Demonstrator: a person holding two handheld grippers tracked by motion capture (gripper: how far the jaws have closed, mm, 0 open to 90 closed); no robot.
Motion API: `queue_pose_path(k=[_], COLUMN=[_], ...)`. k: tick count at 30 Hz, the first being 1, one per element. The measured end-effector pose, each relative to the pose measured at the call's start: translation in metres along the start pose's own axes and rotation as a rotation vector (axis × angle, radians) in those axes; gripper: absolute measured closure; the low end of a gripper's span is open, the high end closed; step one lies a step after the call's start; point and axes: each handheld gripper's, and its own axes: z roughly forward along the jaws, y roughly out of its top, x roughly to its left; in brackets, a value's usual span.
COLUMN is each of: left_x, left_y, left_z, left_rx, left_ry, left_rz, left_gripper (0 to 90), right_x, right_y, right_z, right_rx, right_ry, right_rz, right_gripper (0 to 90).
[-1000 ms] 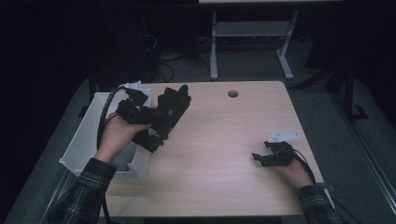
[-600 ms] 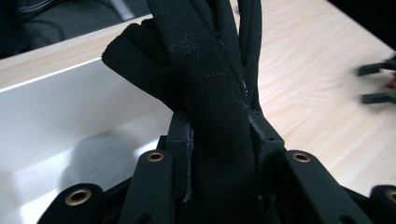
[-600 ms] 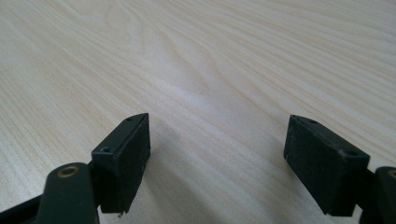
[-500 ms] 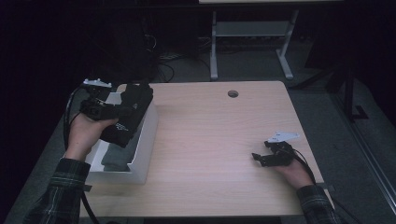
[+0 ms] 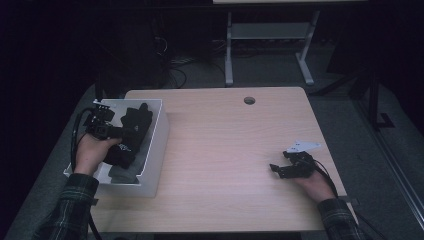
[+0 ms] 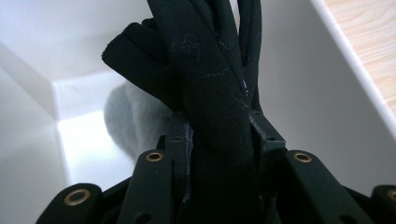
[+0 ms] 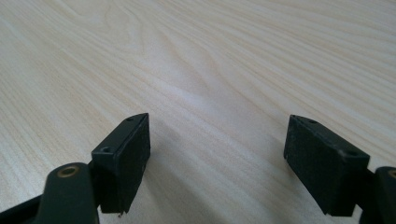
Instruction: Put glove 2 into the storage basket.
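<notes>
A black glove (image 5: 134,121) hangs inside the white bin (image 5: 159,135) at the table's left edge, its fingers pointing toward the far wall. My left gripper (image 5: 122,134) is shut on the black glove (image 6: 215,107), whose thick cuff fills the space between the jaws. A grey soft item (image 6: 133,119) lies on the bin floor under the glove. At the front right of the wooden table (image 5: 225,150) my right gripper (image 5: 278,170) rests open, low over the bare wood, with nothing between its fingertips (image 7: 128,154).
The white bin's right wall (image 6: 322,88) rises between the glove and the tabletop. A round cable hole (image 5: 249,100) sits near the table's far edge. Beyond the table, on the dark floor, stands a metal frame (image 5: 270,45).
My left gripper has carried the black glove leftward off the tabletop and down into the white bin. The right gripper has stayed where it was.
</notes>
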Motion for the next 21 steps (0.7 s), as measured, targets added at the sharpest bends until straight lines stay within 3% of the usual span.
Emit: queue_pose_path(k=[6, 10, 16, 21], left_x=[0.007, 0.010, 0.012, 0.009], left_y=[-0.009, -0.014, -0.011, -0.006], left_z=[0.020, 0.030, 0.029, 0.022], left_rx=[0.051, 0.079, 0.073, 0.038], left_ry=[0.037, 0.059, 0.101, 0.118], left_rz=[-0.018, -0.023, 0.002, 0.006], left_gripper=[63.4, 56.1, 37.8, 29.8], right_x=[0.000, 0.000, 0.000, 0.000], right_y=[0.000, 0.000, 0.000, 0.000], right_z=[0.000, 0.000, 0.000, 0.000], right_rx=[0.000, 0.000, 0.002, 0.002], right_ry=[0.000, 0.000, 0.000, 0.000], right_rz=[0.000, 0.000, -0.001, -0.001], right_gripper=[22.7, 22.7, 22.7, 22.7])
